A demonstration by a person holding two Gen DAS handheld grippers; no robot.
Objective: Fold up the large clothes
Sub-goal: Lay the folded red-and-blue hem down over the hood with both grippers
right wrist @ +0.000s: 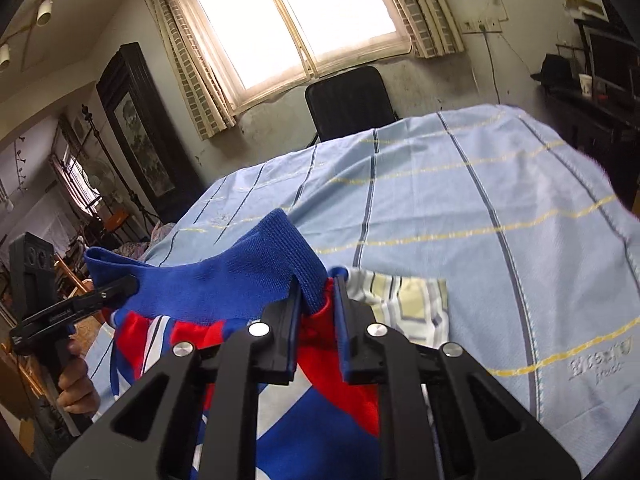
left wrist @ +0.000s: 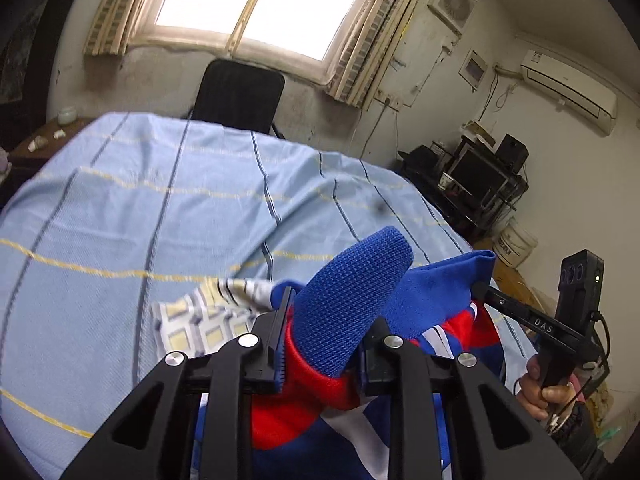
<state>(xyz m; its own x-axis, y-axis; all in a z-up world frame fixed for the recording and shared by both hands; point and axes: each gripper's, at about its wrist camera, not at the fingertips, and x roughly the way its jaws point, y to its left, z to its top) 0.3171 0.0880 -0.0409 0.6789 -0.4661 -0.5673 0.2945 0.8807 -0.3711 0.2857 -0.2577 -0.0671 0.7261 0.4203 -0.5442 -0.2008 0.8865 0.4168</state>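
Observation:
A blue, red and white garment (left wrist: 432,288) hangs lifted between both grippers above a bed with a light blue striped sheet (left wrist: 160,200). My left gripper (left wrist: 328,320) is shut on its blue ribbed band (left wrist: 352,292). At the right of the left wrist view, the right gripper (left wrist: 480,290) pinches the same blue edge, with a hand (left wrist: 540,384) on its handle. In the right wrist view my right gripper (right wrist: 318,292) is shut on the ribbed band (right wrist: 288,248) of the garment (right wrist: 208,284). The left gripper (right wrist: 130,284) grips the far corner.
A yellow, grey and white patterned cloth (left wrist: 192,320) (right wrist: 408,300) lies on the sheet (right wrist: 480,200) just beyond the garment. A black chair (left wrist: 240,96) (right wrist: 348,96) stands behind the bed under a window. A desk with a monitor (left wrist: 480,172) and a white bucket (left wrist: 516,240) are right.

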